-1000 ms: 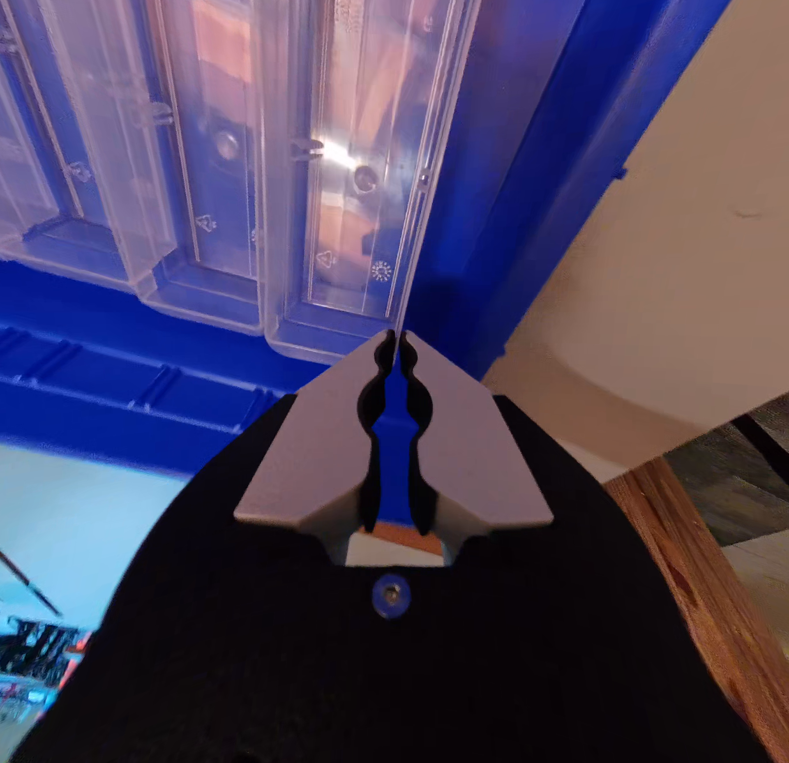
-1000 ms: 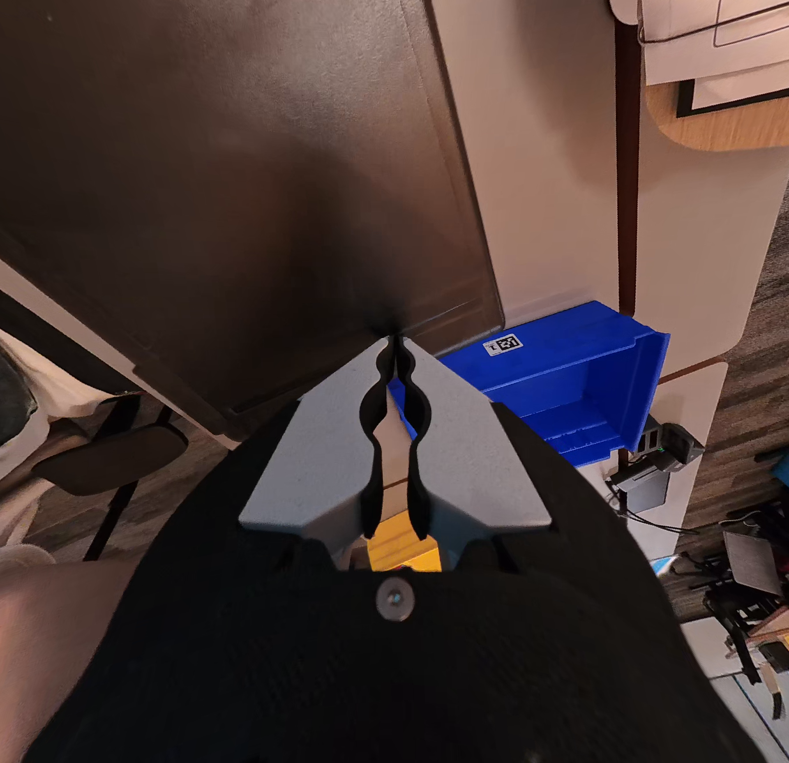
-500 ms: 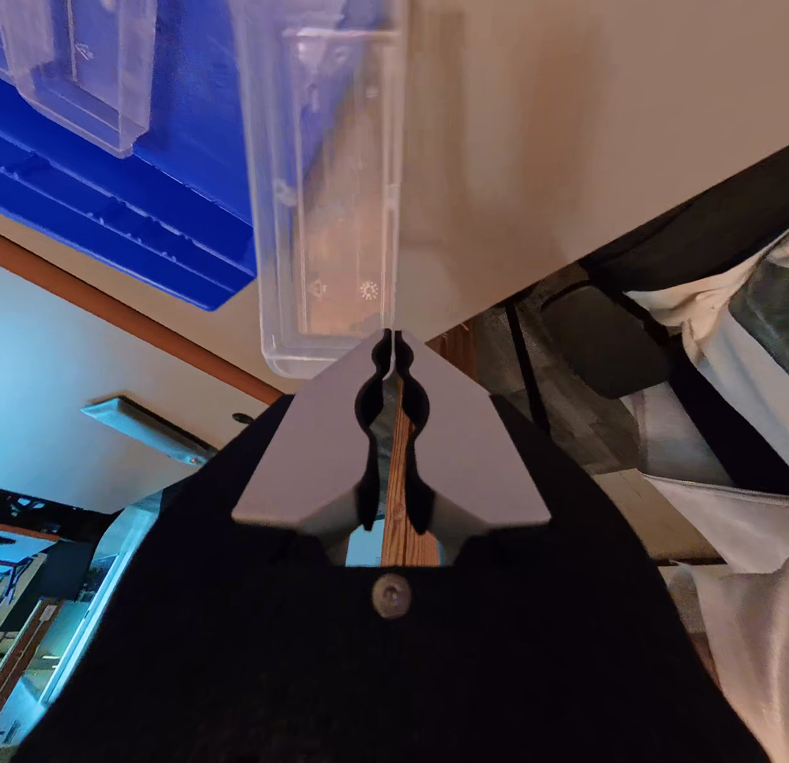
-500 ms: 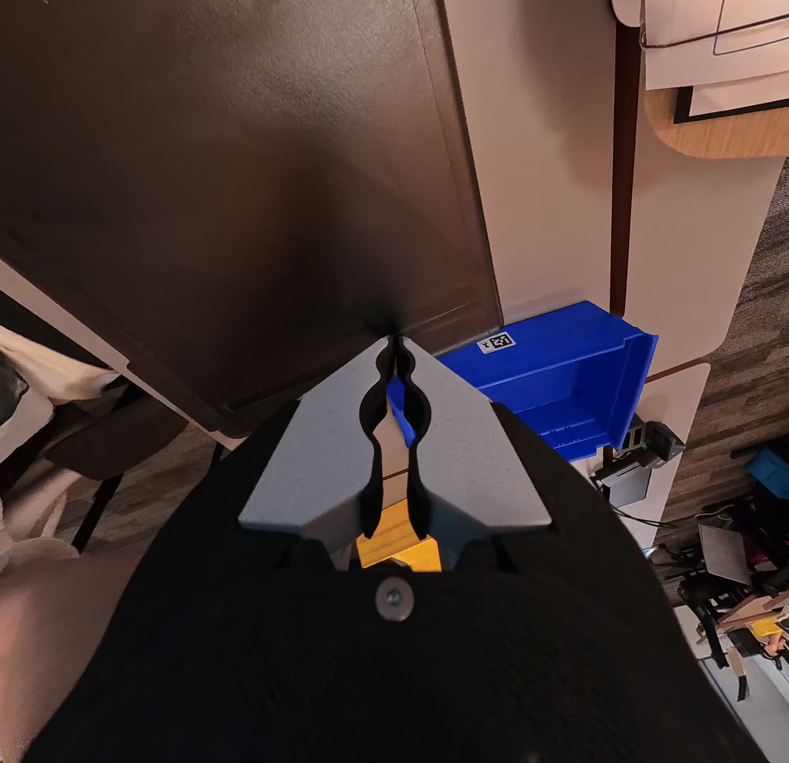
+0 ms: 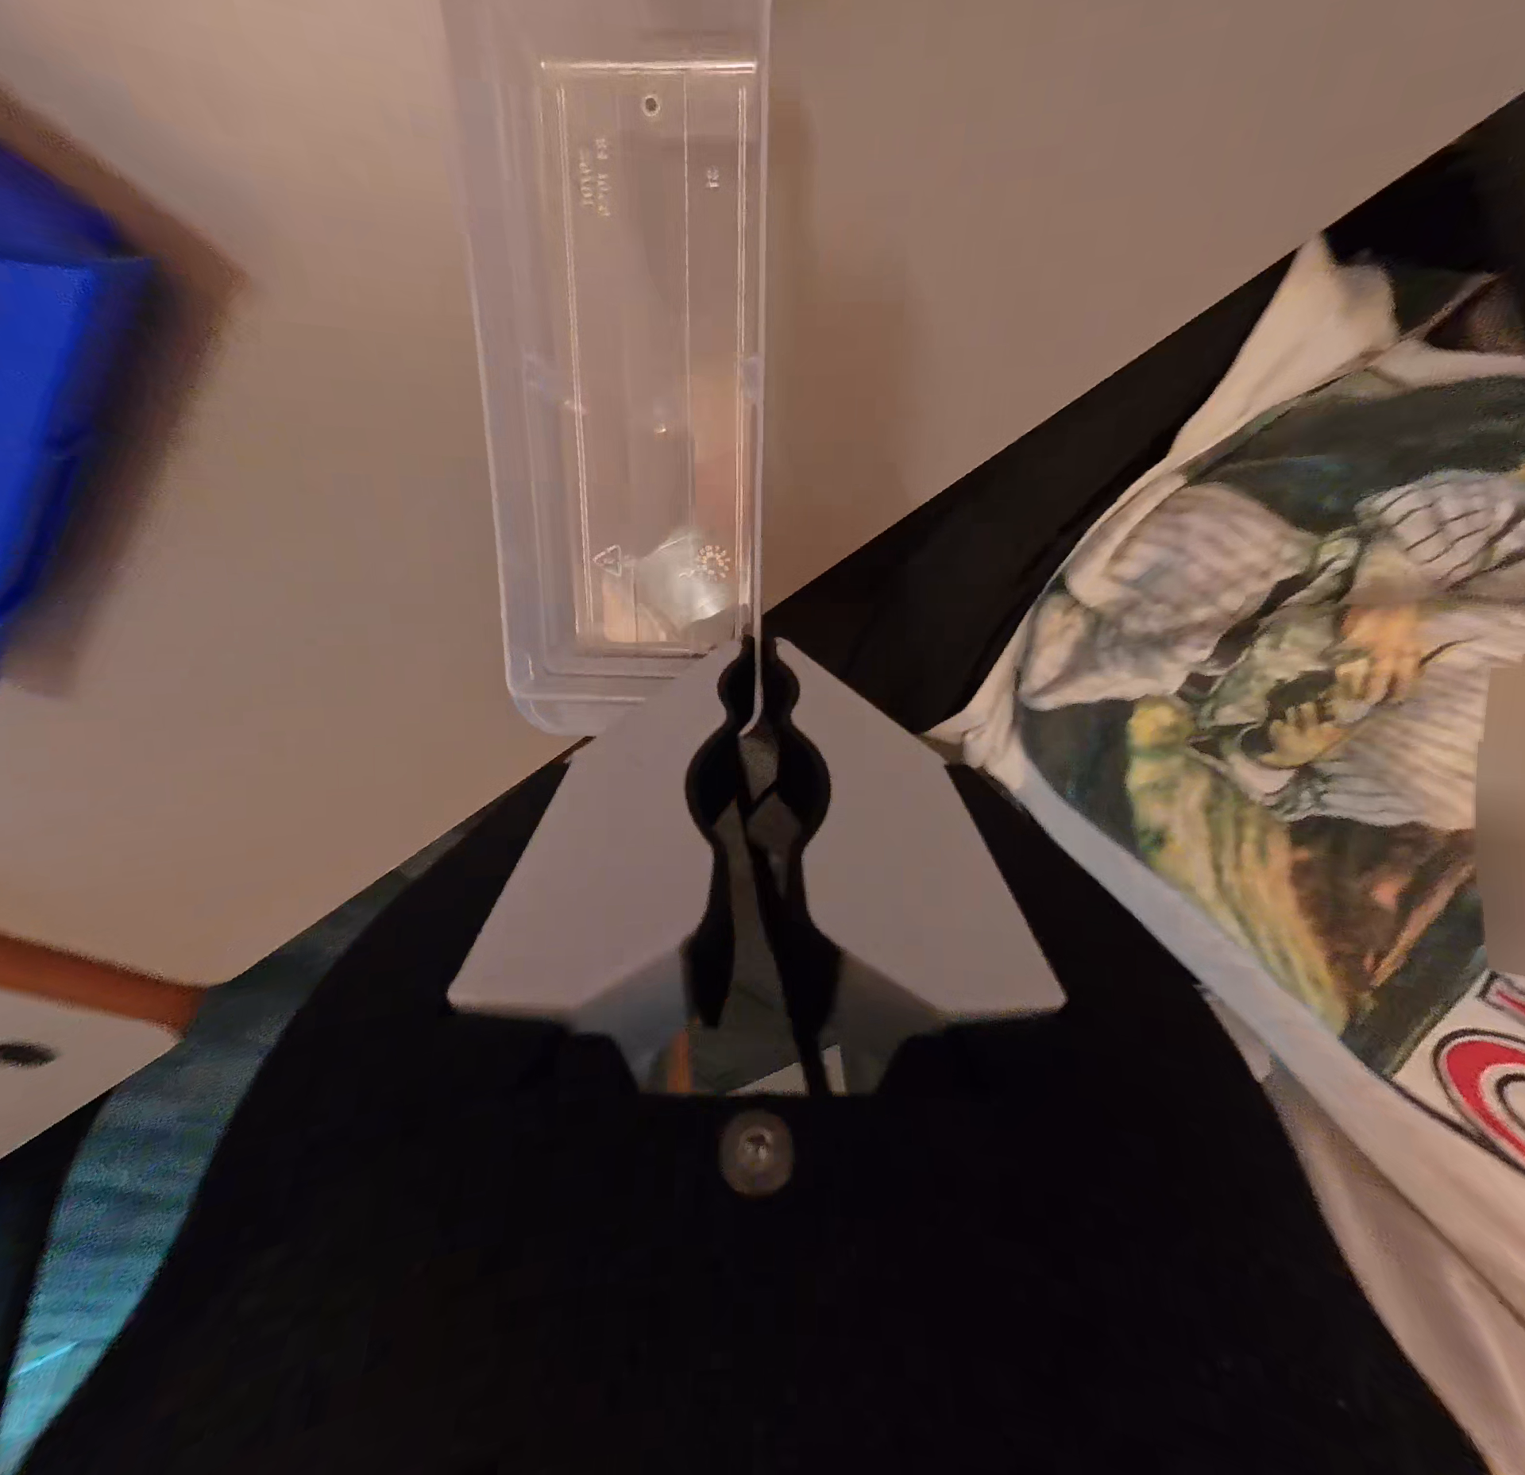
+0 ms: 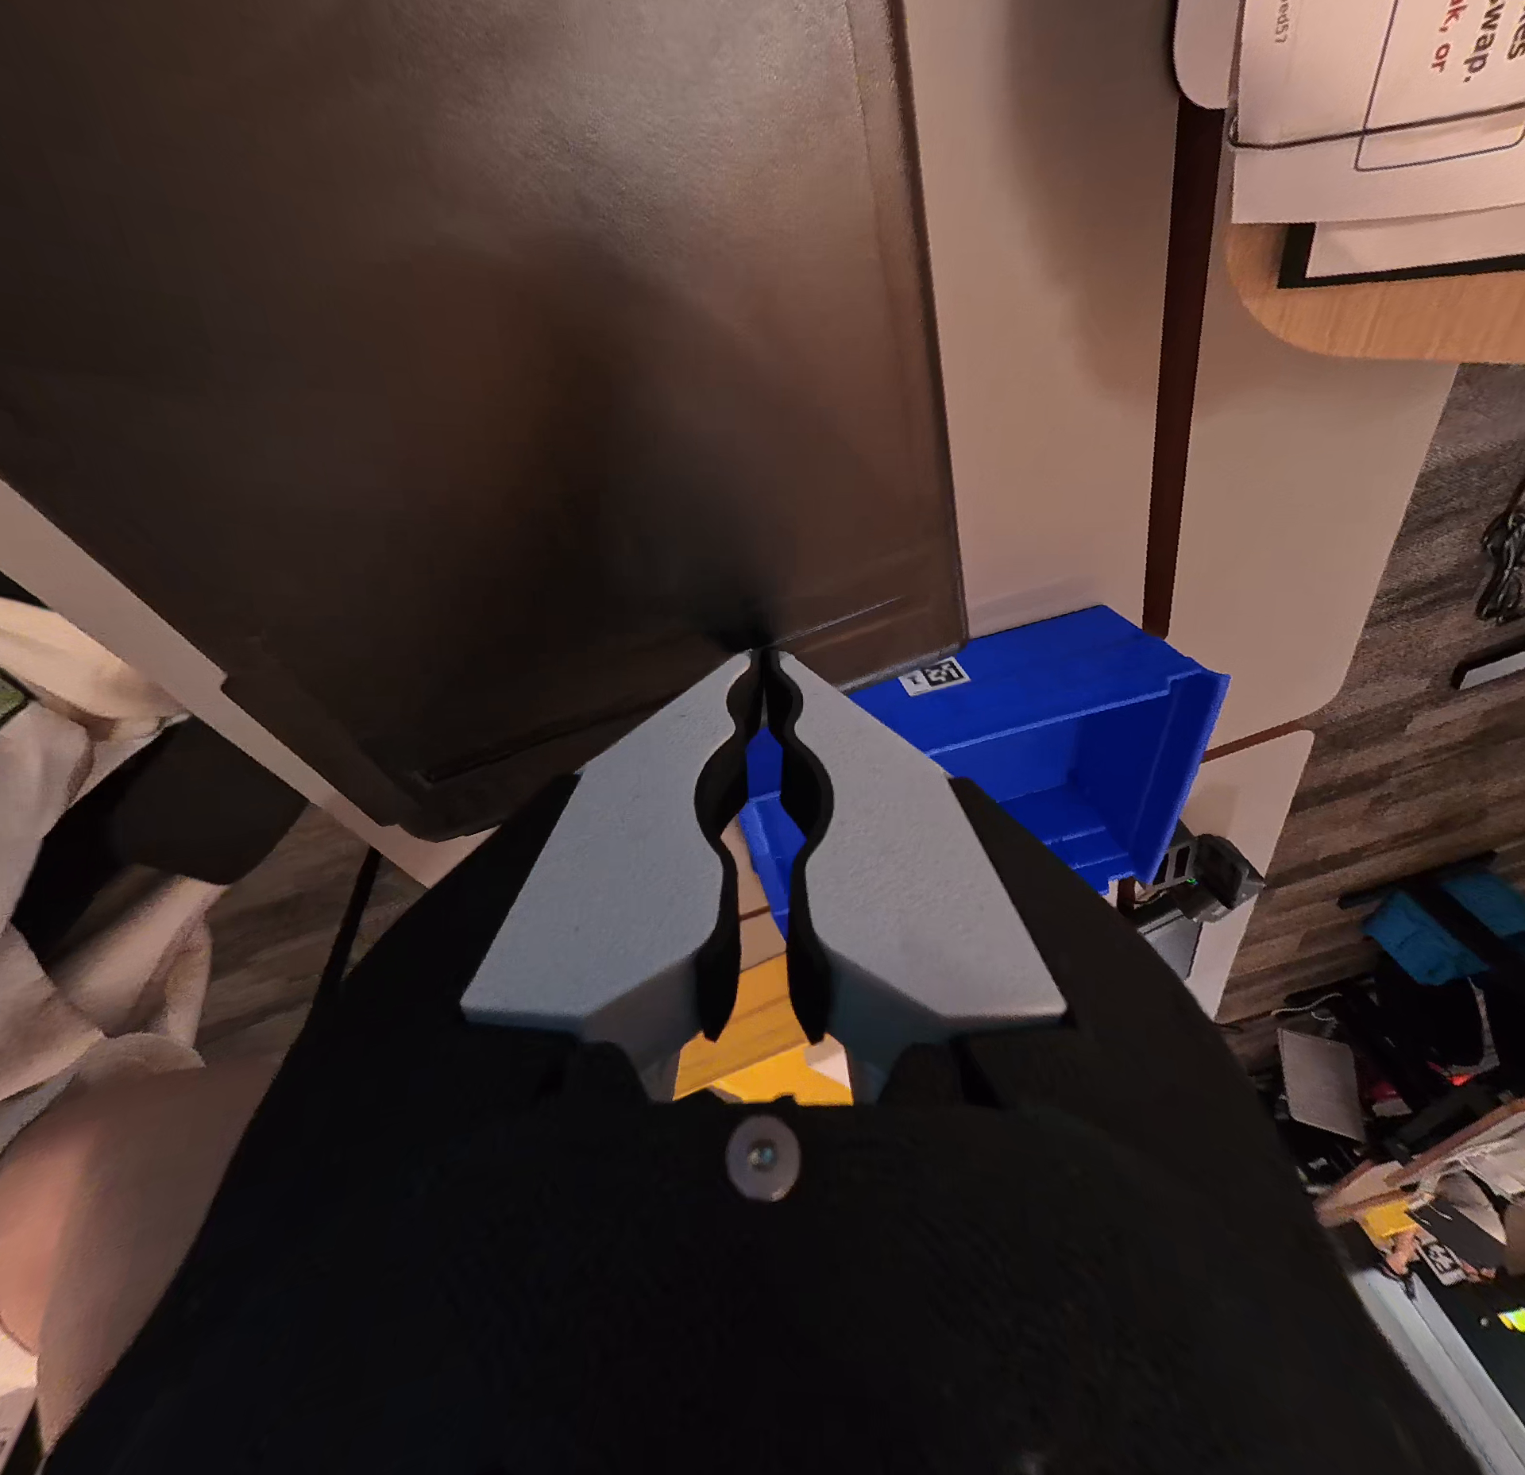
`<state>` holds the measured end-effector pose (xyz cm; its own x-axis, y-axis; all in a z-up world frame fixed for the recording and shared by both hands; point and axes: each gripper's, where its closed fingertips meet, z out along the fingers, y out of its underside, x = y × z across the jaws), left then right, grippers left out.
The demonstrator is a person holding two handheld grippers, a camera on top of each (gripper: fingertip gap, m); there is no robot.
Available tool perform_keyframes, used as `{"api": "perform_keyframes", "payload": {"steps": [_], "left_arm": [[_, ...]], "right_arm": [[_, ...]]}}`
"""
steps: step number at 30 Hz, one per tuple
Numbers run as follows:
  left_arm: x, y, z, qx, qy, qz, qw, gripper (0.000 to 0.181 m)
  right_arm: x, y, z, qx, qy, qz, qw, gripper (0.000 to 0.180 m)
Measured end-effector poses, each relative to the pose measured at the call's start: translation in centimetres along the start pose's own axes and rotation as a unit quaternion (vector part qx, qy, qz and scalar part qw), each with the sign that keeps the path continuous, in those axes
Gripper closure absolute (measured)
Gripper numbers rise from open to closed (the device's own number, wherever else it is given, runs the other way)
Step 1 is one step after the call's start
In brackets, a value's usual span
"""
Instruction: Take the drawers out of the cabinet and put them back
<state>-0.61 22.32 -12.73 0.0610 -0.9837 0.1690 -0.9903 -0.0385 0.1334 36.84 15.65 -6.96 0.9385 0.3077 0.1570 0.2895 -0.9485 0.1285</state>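
In the left wrist view, the drawer [image 5: 619,362] lies at upper centre on the table [image 5: 289,528], the cabinet [image 5: 58,429] at far left. In the right wrist view, a tray [image 6: 462,321] fills the upper left, the cabinet [image 6: 1064,742] at centre right.

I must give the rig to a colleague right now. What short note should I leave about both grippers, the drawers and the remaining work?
Left gripper: shut on the thin side wall of one clear drawer, held over the beige table, away from the blue cabinet.
Right gripper: shut on the edge of a large dark tray; the blue cabinet lies behind it.
Done: this drawer is out.
Left: set it down or slide it back; other drawers are not in view, so check them.
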Motion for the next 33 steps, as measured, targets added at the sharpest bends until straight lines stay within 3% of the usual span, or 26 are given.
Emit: {"api": "perform_keyframes", "payload": {"steps": [7, 15, 22, 33], "left_arm": [[3.2, -3.8, 1.8, 0.019, 0.027, -0.032, 0.999, 0.181], [2.5, -7.4, 0.8, 0.042, 0.011, -0.075, 0.996, 0.181], [2.4, -7.6, 1.4, 0.059, 0.015, -0.108, 0.992, 0.181], [2.5, -8.2, 2.3, 0.167, -0.017, -0.131, 0.977, 0.181]], "right_arm": [[0.0, 0.0, 0.0, -0.012, 0.024, -0.008, 1.0, 0.18], [0.0, 0.0, 0.0, -0.005, 0.026, -0.006, 1.0, 0.18], [0.0, 0.1, 0.0, -0.03, 0.027, -0.012, 0.999, 0.18], [0.0, 0.1, 0.0, -0.049, 0.037, -0.015, 0.998, 0.18]]}}
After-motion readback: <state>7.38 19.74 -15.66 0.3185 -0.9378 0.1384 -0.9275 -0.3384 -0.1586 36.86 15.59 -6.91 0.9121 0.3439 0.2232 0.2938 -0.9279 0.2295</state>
